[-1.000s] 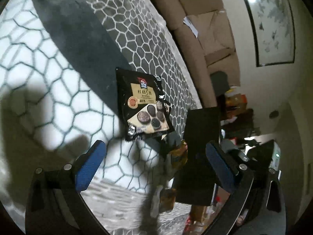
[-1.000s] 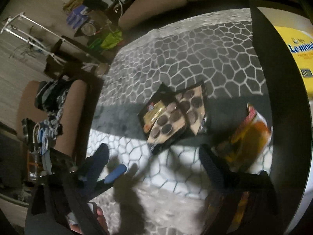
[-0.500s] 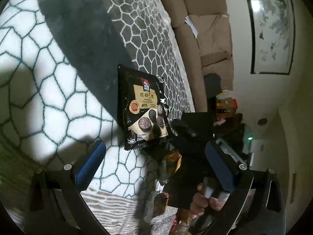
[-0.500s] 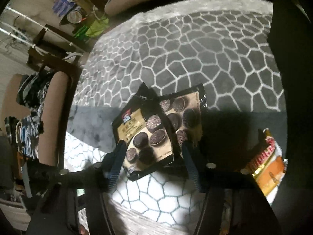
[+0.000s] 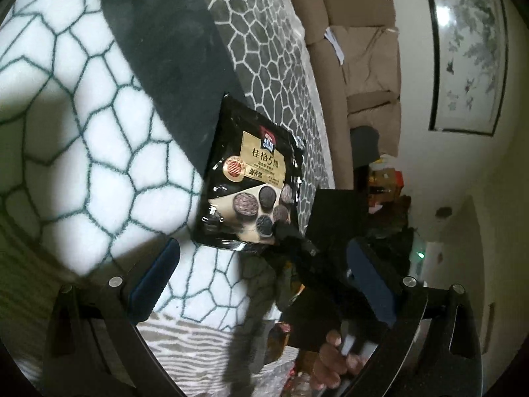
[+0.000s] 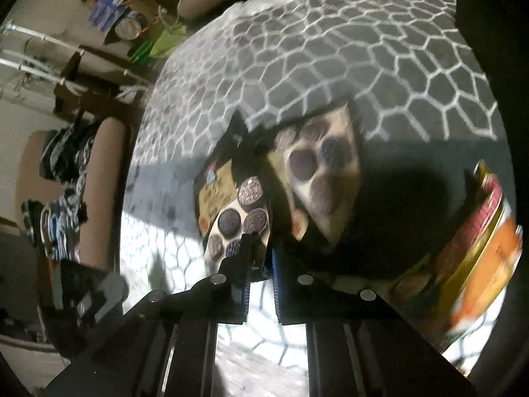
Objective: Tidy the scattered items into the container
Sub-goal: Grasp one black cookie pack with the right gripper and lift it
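Note:
A black cookie packet (image 5: 253, 178) lies on the honeycomb rug; in the right wrist view two such packets show, one at the left (image 6: 231, 208) and a second one (image 6: 320, 172) beside it. My right gripper (image 6: 259, 264) is shut on the near edge of the left cookie packet. It also shows in the left wrist view (image 5: 291, 231), pinching the packet's lower corner. My left gripper (image 5: 261, 271) is open and empty, just short of the packet. A dark container (image 5: 337, 211) stands beyond the right gripper.
An orange and red snack bag (image 6: 476, 241) lies at the right on the rug (image 6: 363, 49). A tan sofa (image 5: 357, 66) runs along the rug's far side, below a framed painting (image 5: 466, 53). Clutter and clothes (image 6: 62, 178) sit at the left.
My right gripper moved in over the cookie packets and closed from wide open onto the edge of the left one. My left gripper stayed open and moved closer to the packet.

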Demonstrator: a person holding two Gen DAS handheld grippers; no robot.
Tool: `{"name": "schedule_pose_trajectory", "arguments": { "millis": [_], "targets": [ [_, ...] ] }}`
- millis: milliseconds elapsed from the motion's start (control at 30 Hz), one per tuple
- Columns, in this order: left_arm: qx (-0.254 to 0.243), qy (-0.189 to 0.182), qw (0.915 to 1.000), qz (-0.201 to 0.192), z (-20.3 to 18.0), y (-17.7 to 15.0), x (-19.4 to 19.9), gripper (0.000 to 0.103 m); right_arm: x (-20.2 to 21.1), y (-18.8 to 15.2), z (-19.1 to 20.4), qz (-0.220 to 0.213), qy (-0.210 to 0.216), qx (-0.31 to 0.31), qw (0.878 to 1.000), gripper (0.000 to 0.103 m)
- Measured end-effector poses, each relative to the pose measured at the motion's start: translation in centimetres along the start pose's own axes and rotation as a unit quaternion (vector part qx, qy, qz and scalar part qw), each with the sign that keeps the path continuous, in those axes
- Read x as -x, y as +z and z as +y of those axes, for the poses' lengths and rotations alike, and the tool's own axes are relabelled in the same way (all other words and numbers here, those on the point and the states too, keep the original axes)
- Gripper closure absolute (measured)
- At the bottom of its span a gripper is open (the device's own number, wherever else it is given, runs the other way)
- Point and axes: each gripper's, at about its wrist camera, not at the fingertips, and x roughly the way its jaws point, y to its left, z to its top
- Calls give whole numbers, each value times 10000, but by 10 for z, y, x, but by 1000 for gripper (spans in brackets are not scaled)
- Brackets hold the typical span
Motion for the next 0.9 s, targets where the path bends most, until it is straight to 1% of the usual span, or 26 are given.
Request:
{"name": "schedule_pose_trajectory", "arguments": {
  "millis": [100, 200, 300, 533, 700, 800, 900],
  "targets": [
    [-112, 79, 9999, -6, 0, -1, 5, 5, 7, -18, 25, -266, -478, 673, 9962, 93],
    [-143, 162, 9998, -20, 4, 0, 11, 5, 10, -33, 40, -443, -829, 1100, 9895, 95],
    [-132, 173, 9998, -24, 7, 2, 16, 5, 12, -43, 48, -555, -1007, 1371, 9839, 95],
    [-192, 222, 9996, -30, 9, 3, 23, 5, 11, -67, 73, -706, -1423, 2062, 9655, 95],
    [-214, 224, 9995, 6, 8, 4, 24, 5, 8, -74, 84, -713, -1447, 2274, 9603, 95],
    [-224, 224, 9995, 27, 7, 4, 23, 5, 6, -76, 85, -670, -1351, 2238, 9629, 95],
    [-241, 210, 9995, 69, 7, 3, 23, 5, 6, -76, 81, -580, -1121, 2042, 9708, 95]
  ]
}}
